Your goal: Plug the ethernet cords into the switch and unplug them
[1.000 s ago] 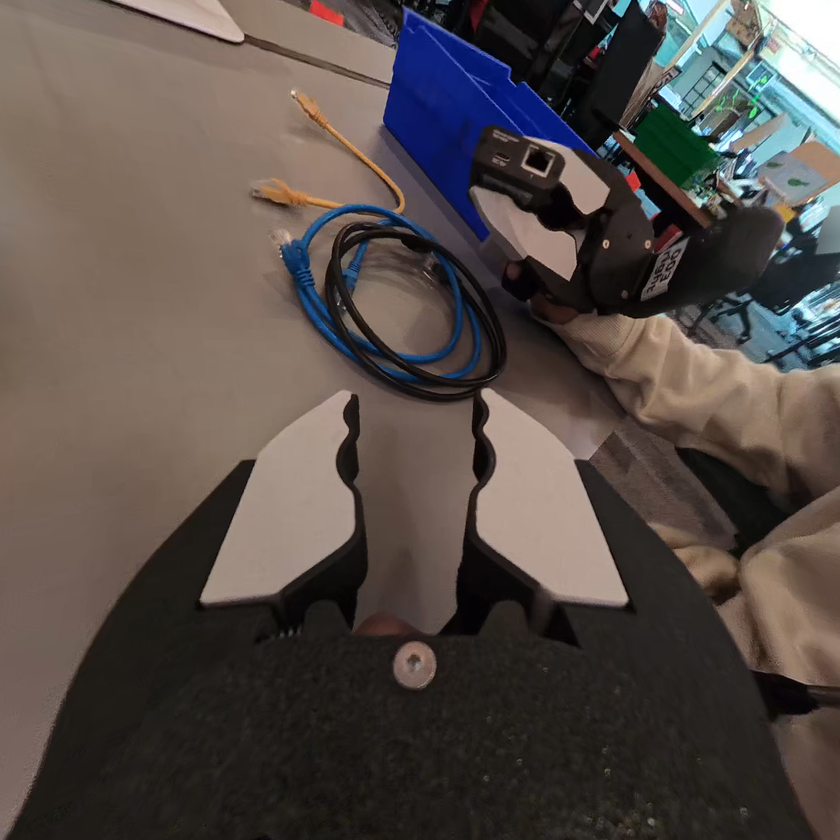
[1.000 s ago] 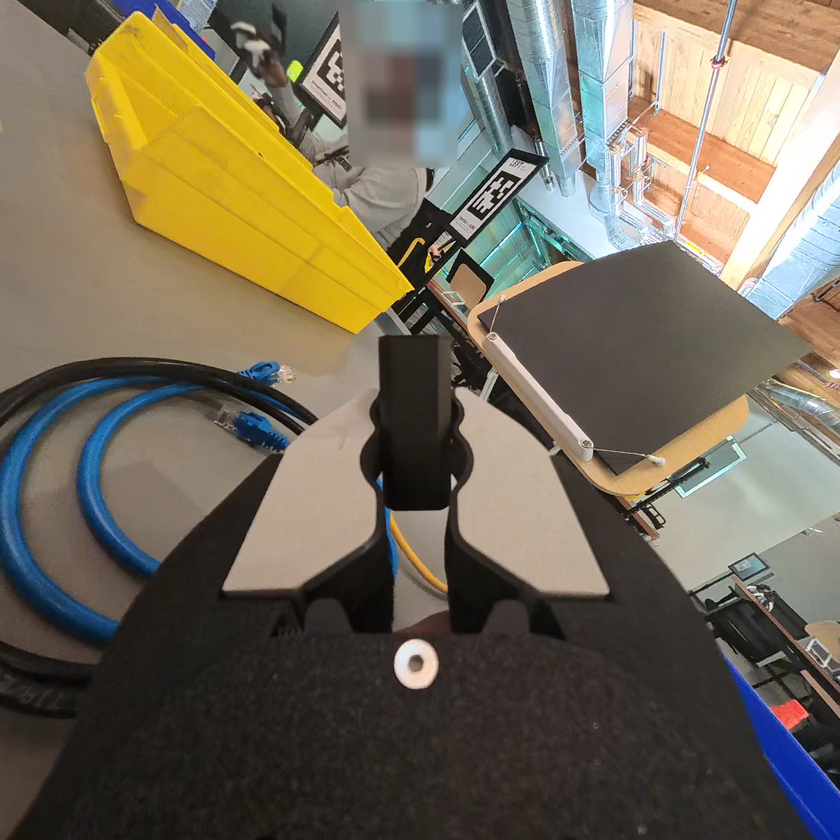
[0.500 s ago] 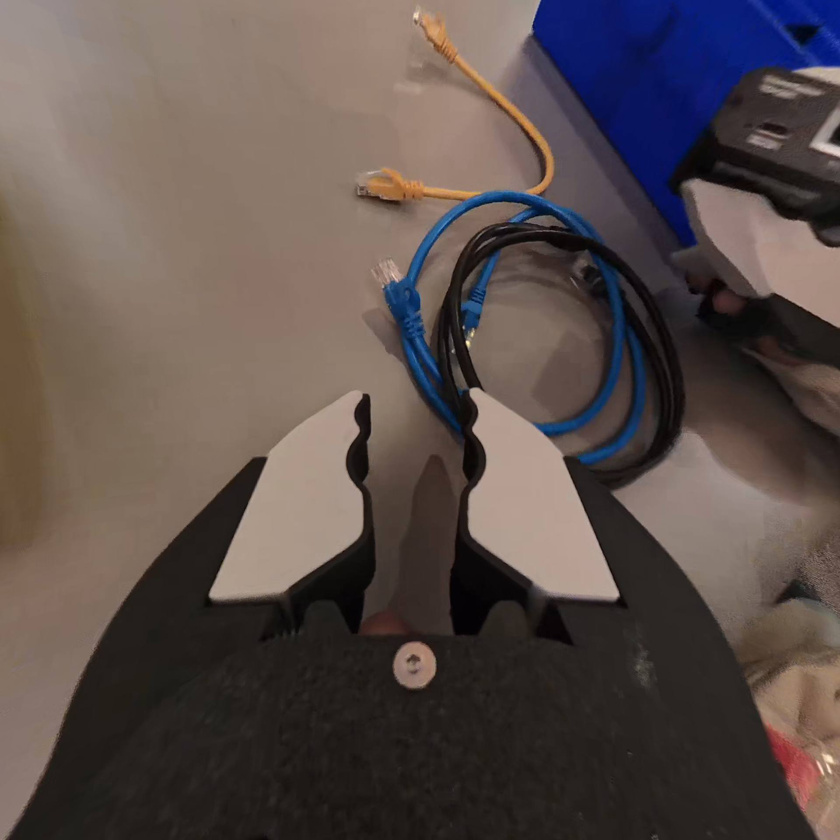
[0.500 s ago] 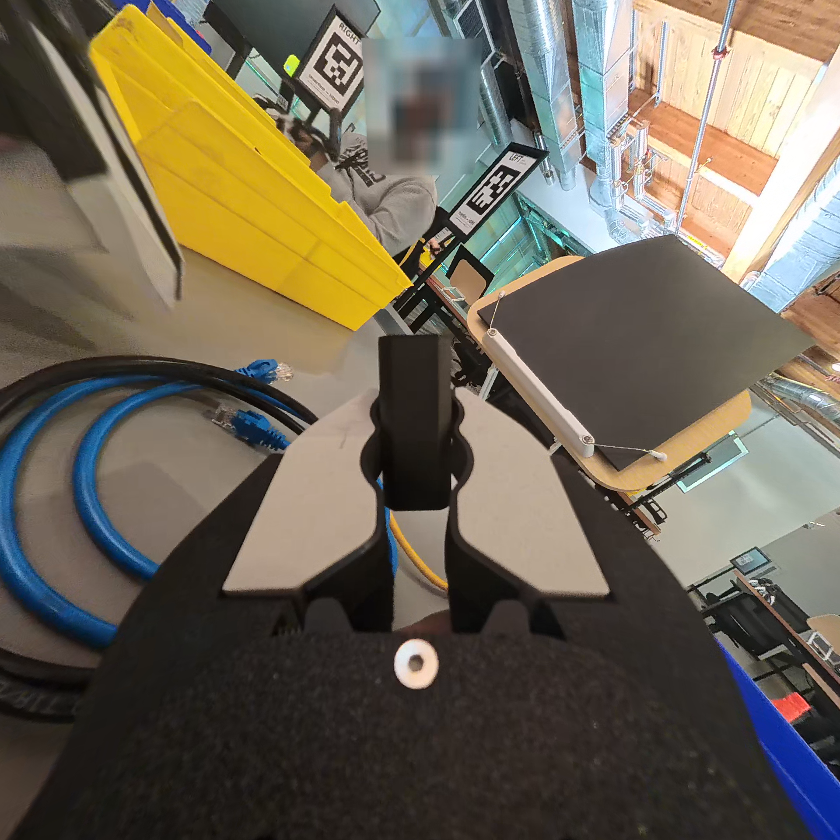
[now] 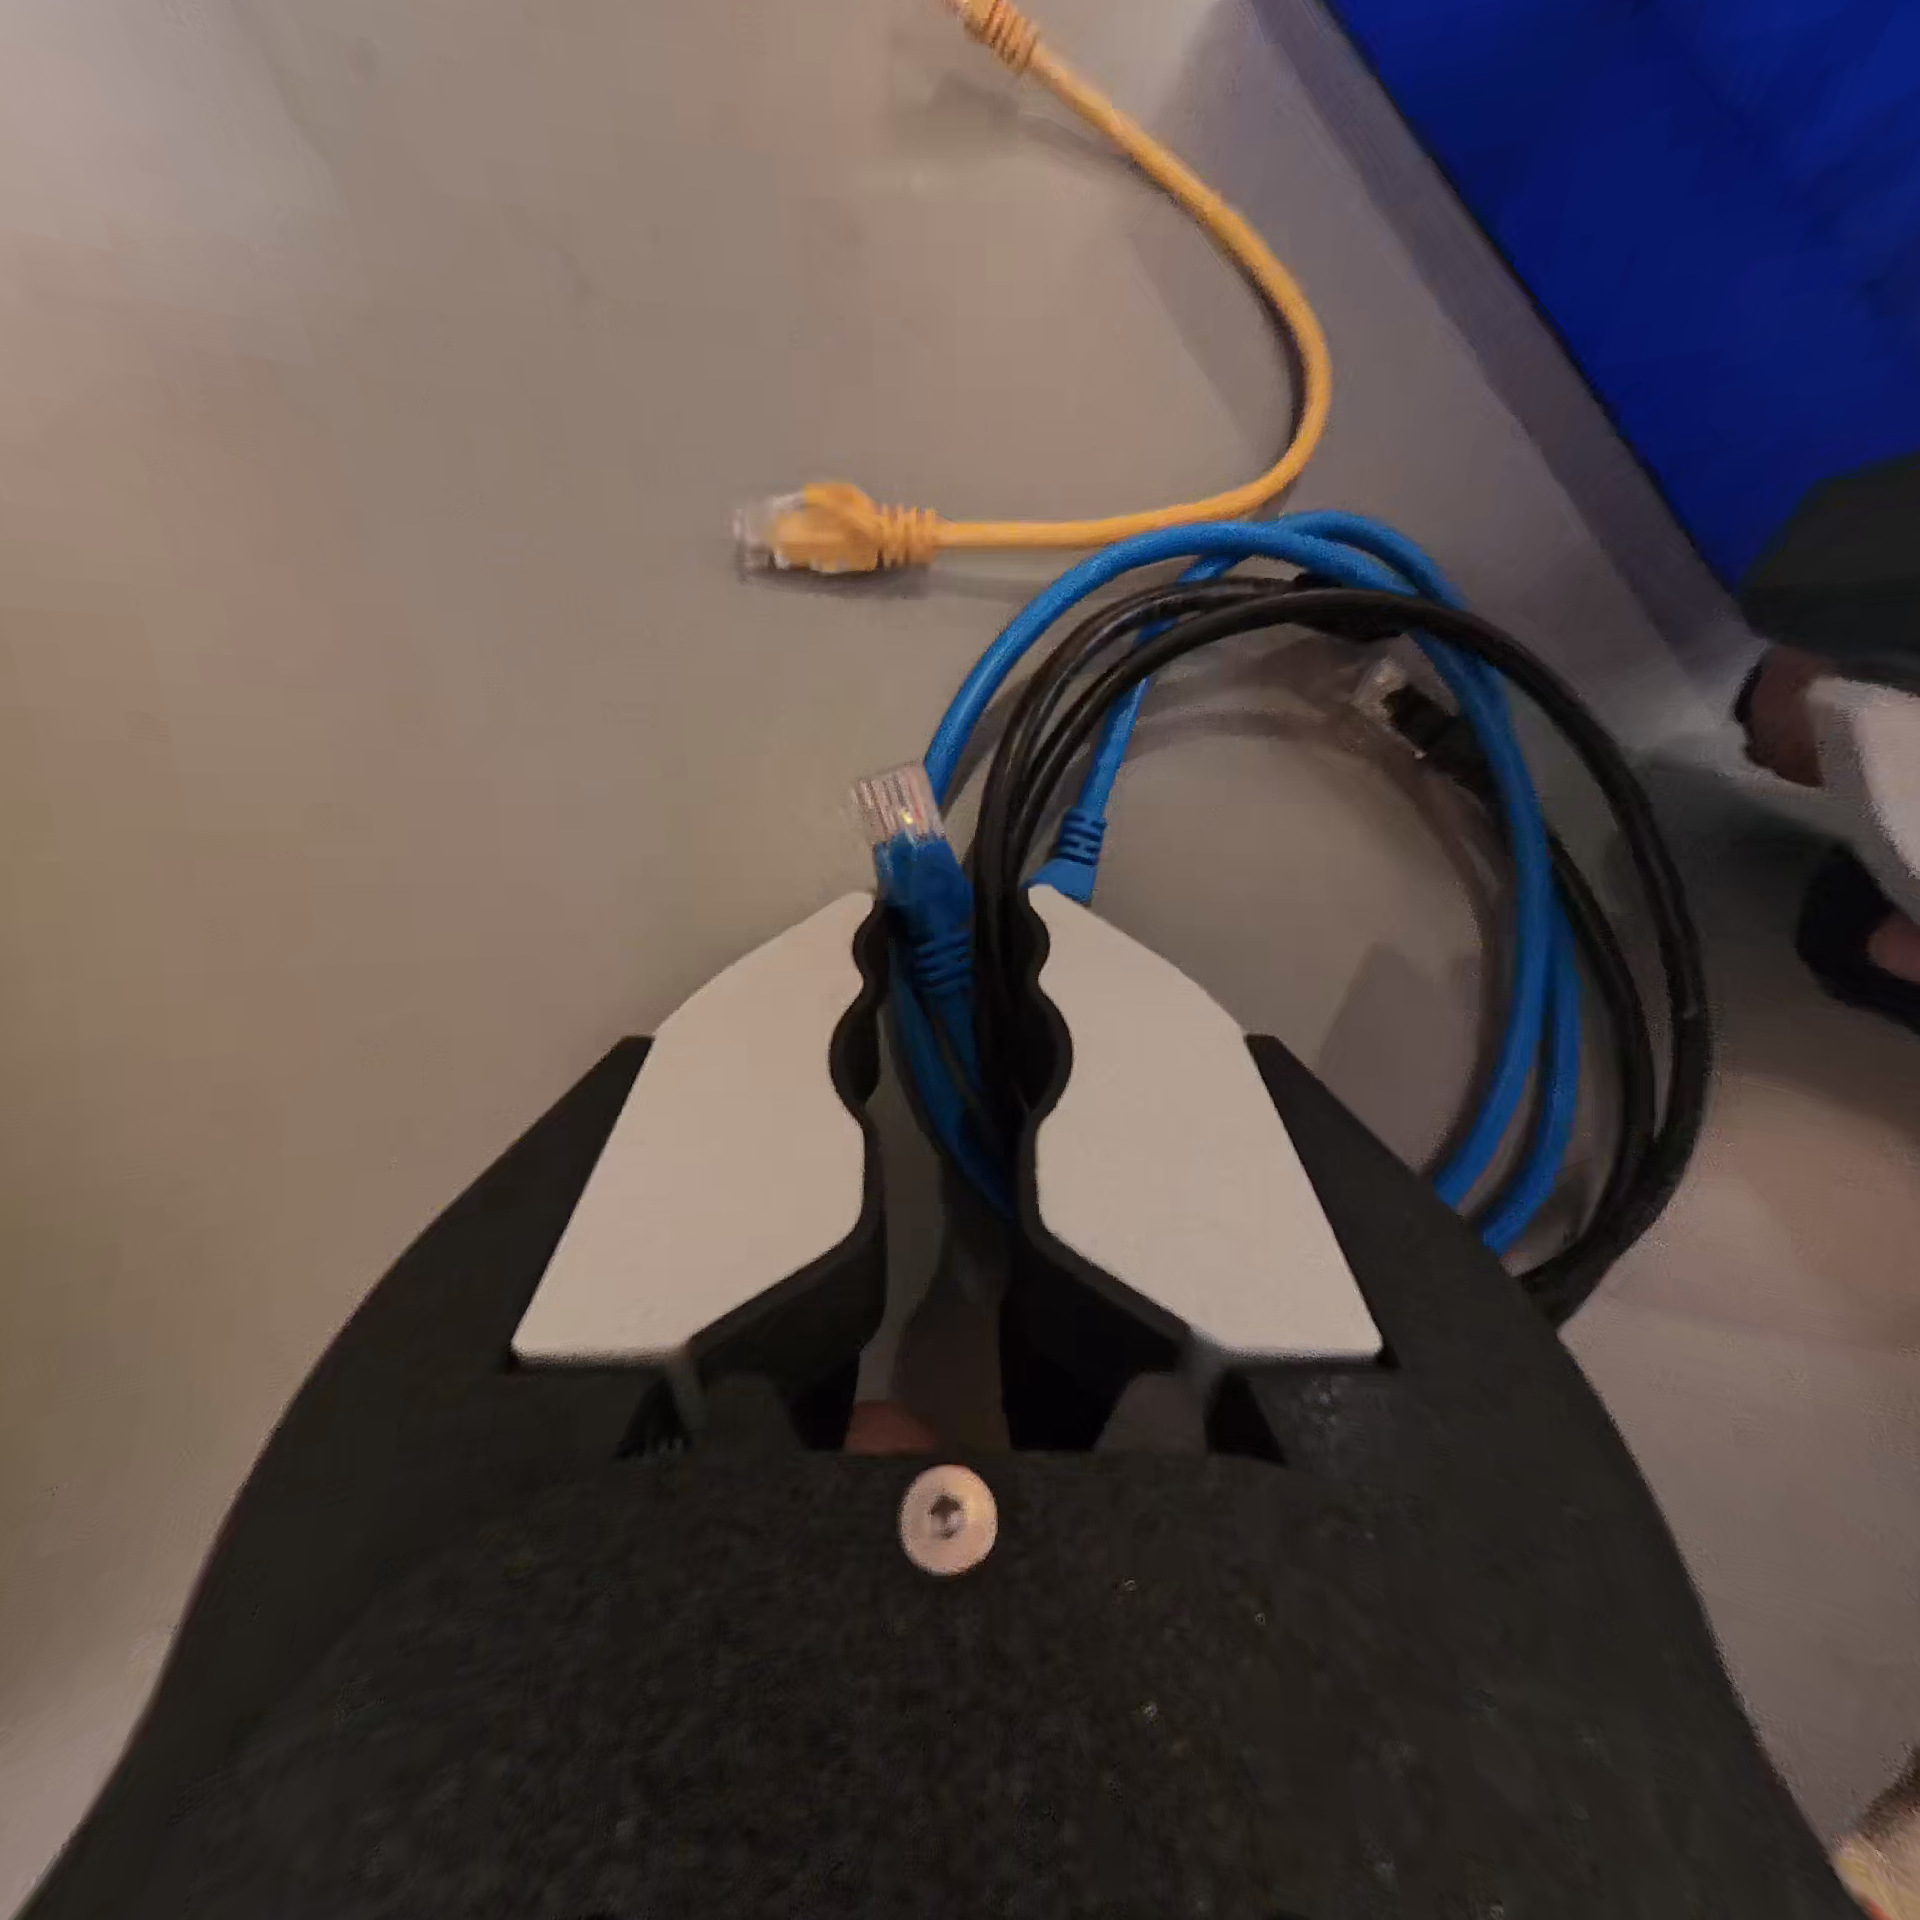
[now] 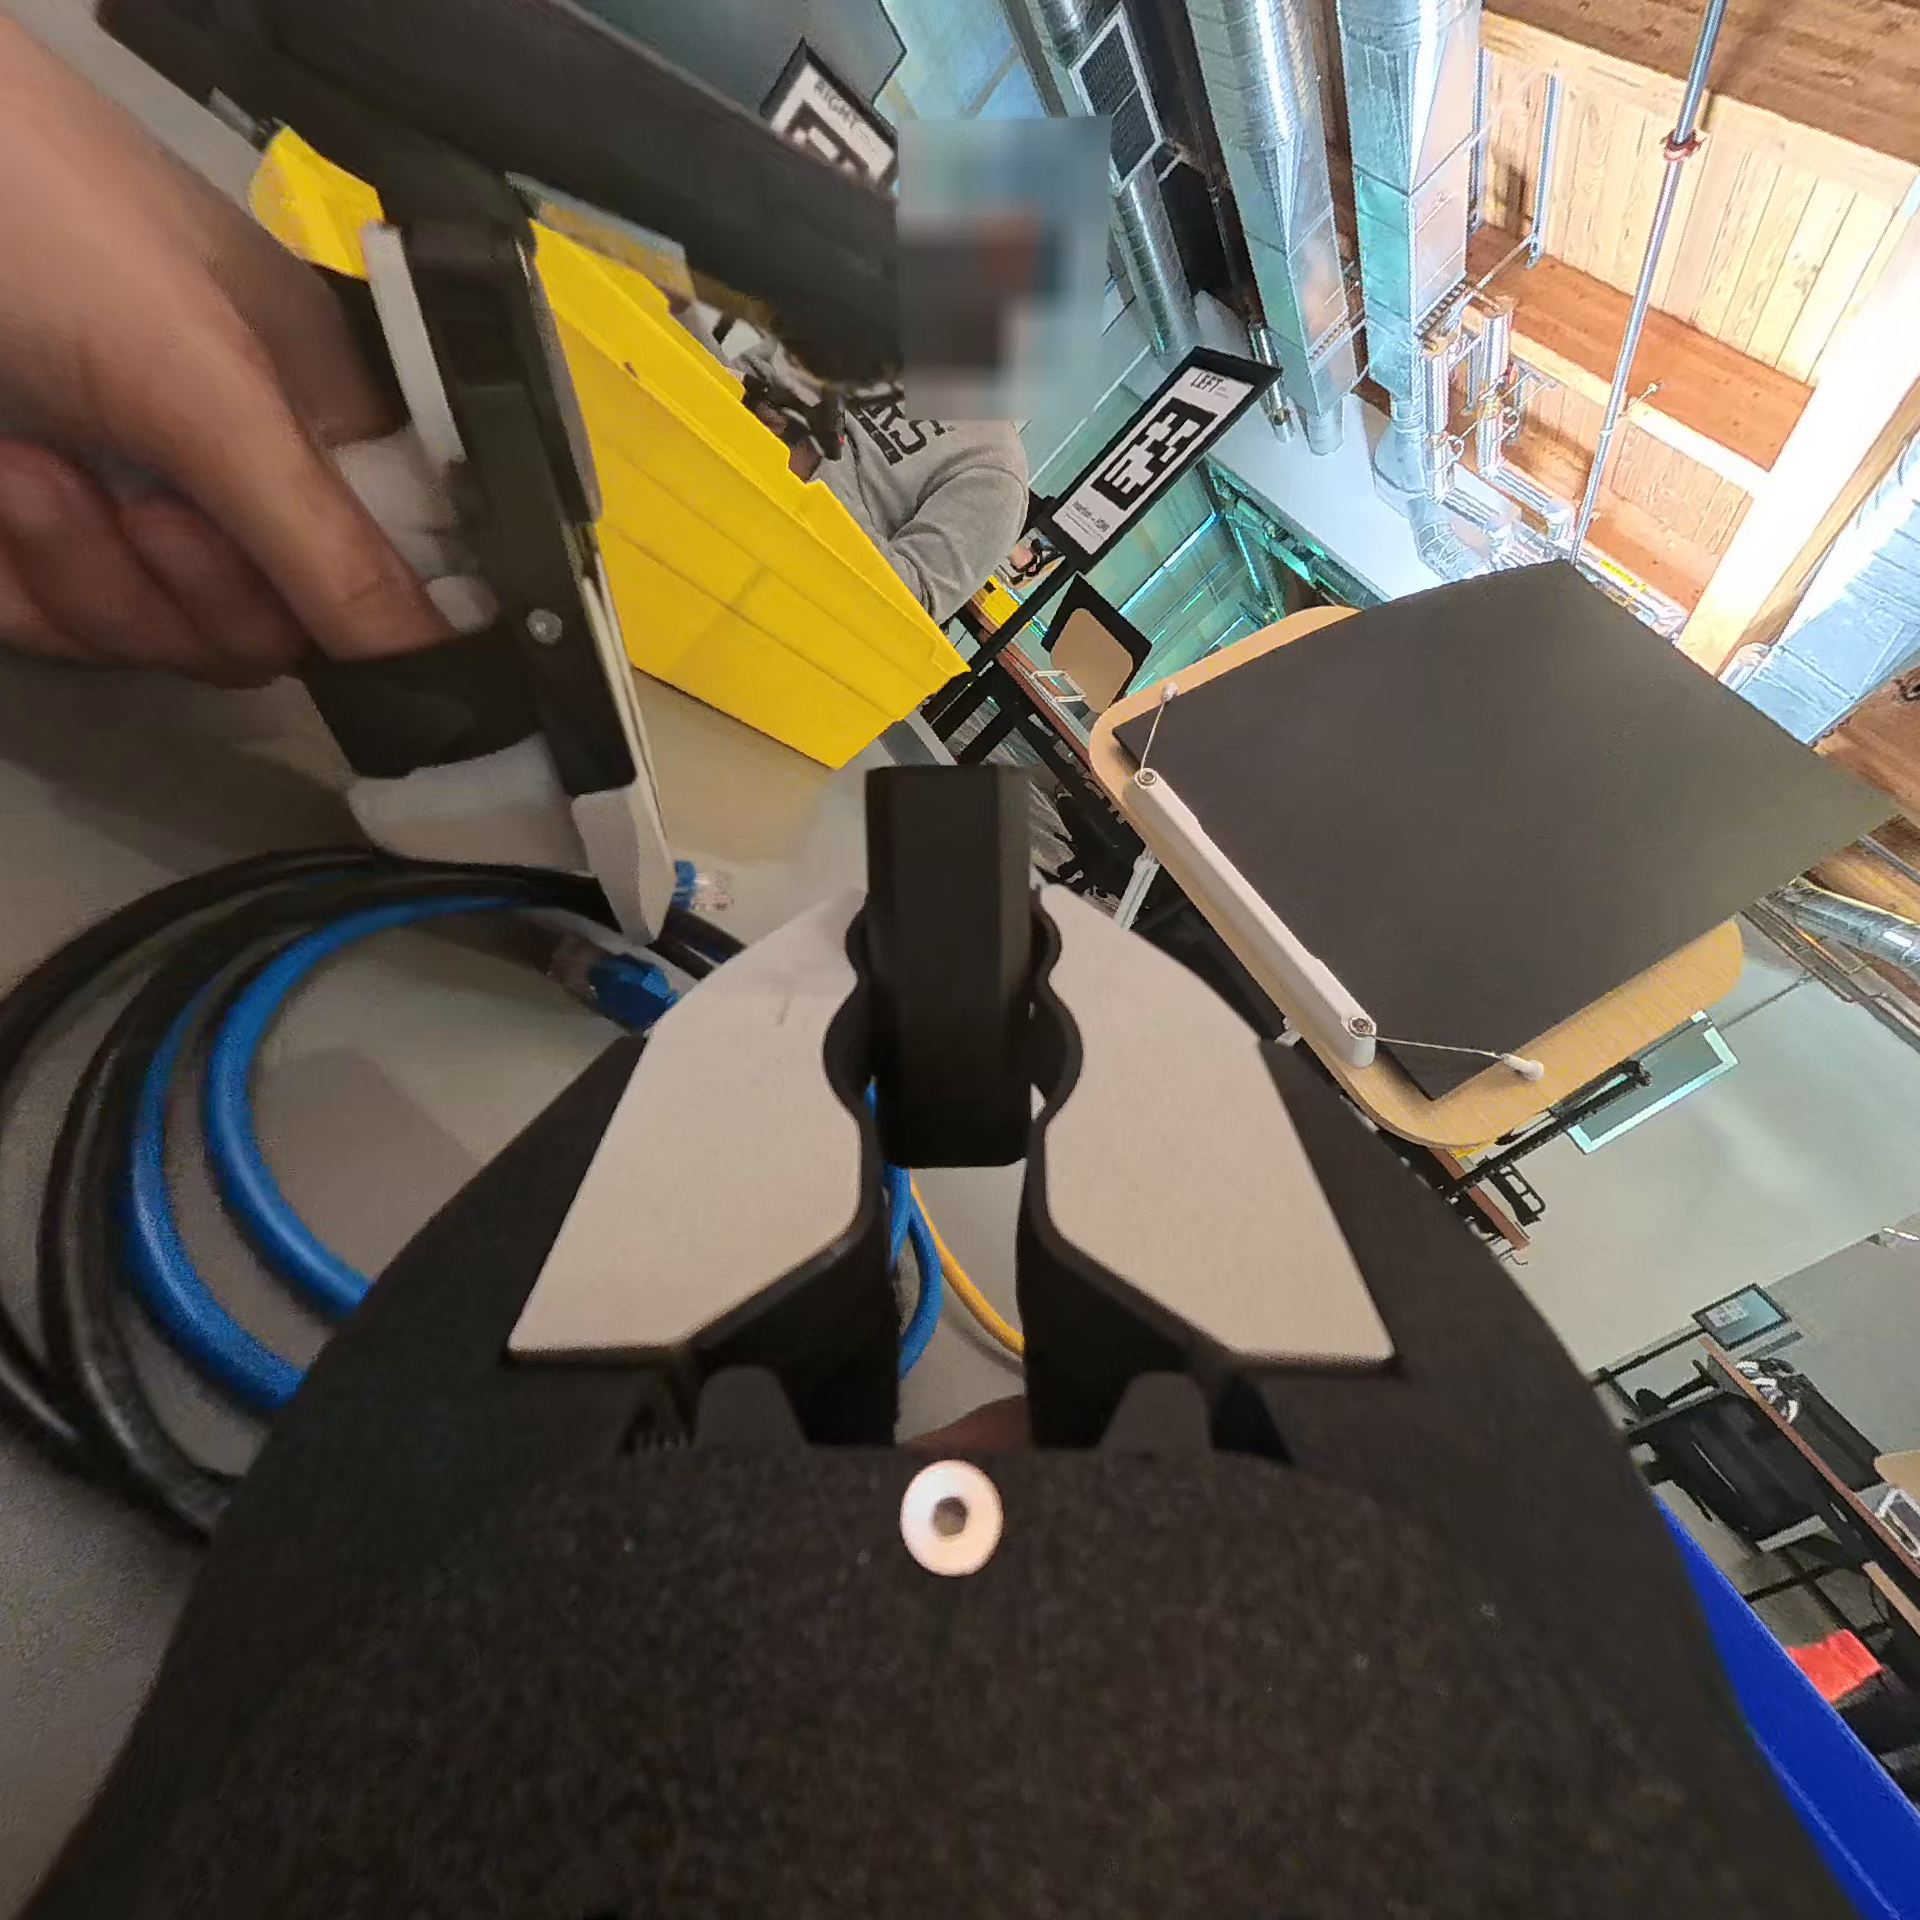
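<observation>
My left gripper [image 5: 956,914] is down on the grey table [image 5: 312,520], jaws narrowed around the blue ethernet cord [image 5: 1538,935] just behind its clear plug [image 5: 899,810]. A strand of the black cord [image 5: 1662,935] also runs between the fingers. A yellow cord [image 5: 1288,343] lies beyond. My right gripper [image 6: 945,925] is shut on the small black switch [image 6: 945,987], held above the table edge. In the right wrist view the left gripper's finger [image 6: 623,862] touches down at the blue cord [image 6: 166,1195] and black cord [image 6: 62,1299] coil.
A blue bin [image 5: 1662,208] stands at the far right of the cords and shows again in the right wrist view [image 6: 1766,1714]. A yellow bin [image 6: 727,540] stands behind the coil. A person sits beyond the table.
My left gripper has moved forward and down onto the cord coil and its jaws have narrowed around the blue cord. The right gripper with the switch has stayed put.
</observation>
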`<state>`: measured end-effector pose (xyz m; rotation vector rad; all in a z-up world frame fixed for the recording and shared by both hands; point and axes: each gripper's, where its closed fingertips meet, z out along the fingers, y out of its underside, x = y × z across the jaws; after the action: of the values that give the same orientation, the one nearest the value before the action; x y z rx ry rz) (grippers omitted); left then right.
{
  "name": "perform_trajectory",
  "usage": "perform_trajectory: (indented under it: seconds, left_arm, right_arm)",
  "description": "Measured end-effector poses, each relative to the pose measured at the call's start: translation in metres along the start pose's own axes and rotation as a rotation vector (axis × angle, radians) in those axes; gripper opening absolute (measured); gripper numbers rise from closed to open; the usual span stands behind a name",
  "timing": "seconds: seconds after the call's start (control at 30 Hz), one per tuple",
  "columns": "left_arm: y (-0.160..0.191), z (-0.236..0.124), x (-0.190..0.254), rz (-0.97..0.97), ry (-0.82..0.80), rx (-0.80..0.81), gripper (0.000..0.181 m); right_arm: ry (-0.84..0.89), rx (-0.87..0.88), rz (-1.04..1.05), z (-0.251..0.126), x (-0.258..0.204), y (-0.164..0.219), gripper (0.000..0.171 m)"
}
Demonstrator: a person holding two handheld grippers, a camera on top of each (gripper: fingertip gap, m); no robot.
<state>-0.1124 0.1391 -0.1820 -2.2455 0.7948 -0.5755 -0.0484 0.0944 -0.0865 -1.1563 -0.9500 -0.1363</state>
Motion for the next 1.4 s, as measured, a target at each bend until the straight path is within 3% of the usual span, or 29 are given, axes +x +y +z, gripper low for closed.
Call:
perform_trajectory:
  seconds: [0.23, 0.6, 0.83, 1.0, 1.1, 1.27, 1.4]
  left_arm:
    - [-0.006, -0.008, 0.001, 0.075, 0.015, 0.026, 0.021]
    - [-0.015, -0.021, 0.024, -0.015, 0.236, 0.093, 0.025]
    - [-0.021, -0.032, 0.038, -0.086, 0.404, 0.122, 0.015]
    - [-0.024, -0.038, 0.023, 0.052, 0.267, 0.113, 0.013]
    - [-0.051, -0.076, 0.020, 0.218, 0.194, 0.163, 0.011]
    - [-0.143, -0.206, -0.003, 0.622, -0.208, 0.345, 0.010]
    - [-0.189, -0.278, -0.001, 0.790, -0.379, 0.389, 0.010]
  right_arm:
    - [0.013, -0.009, 0.020, 0.000, 0.005, 0.002, 0.025]
    - [0.016, -0.019, 0.023, 0.001, 0.006, 0.005, 0.025]
    - [0.013, -0.019, 0.024, 0.002, 0.006, 0.005, 0.025]
    - [0.019, -0.016, 0.025, 0.002, 0.007, 0.004, 0.025]
    - [0.029, -0.019, 0.029, 0.002, 0.009, 0.005, 0.025]
    - [0.042, -0.017, 0.030, 0.002, 0.011, 0.004, 0.025]
    - [0.054, -0.007, 0.026, 0.001, 0.013, 0.001, 0.025]
